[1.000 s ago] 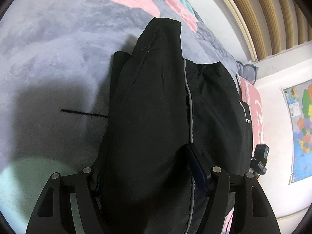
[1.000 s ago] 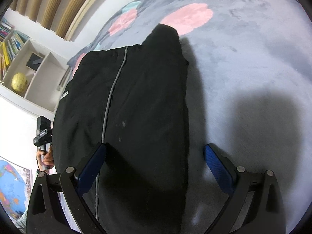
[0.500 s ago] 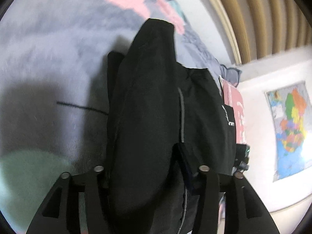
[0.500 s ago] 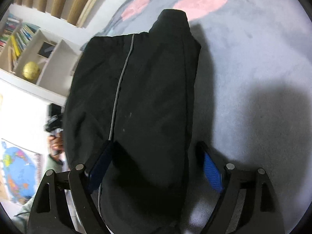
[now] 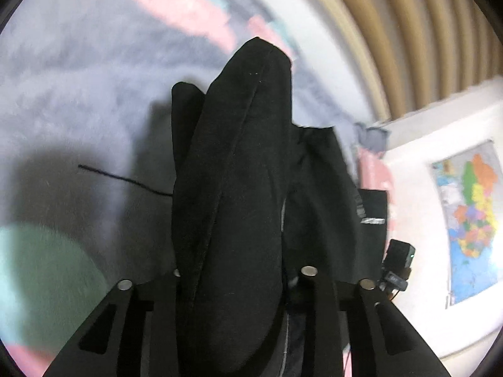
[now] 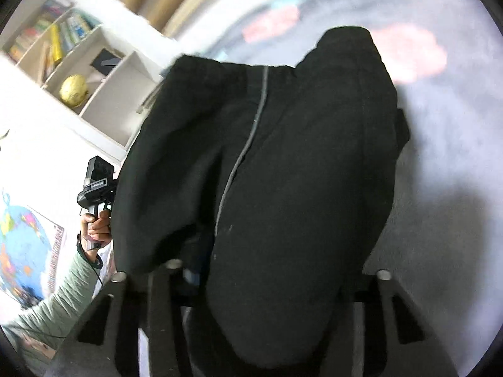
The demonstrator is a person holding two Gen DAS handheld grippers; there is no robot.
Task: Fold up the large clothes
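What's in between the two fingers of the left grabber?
A thick fold of the black garment fills the gap between the left gripper's fingers, shown in the left wrist view. Nothing else sits there.

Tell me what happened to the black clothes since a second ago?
Both hand-held grippers closed in on the black garment and lifted it: the right hand-held gripper, open a second ago, now squeezes the bunched cloth, and the left hand-held gripper tightened on its fold. The views tipped up toward the wall. The grey blanket stayed put.

Black garment [image 6: 301, 172] between hand-held gripper [image 6: 273, 278] fingers
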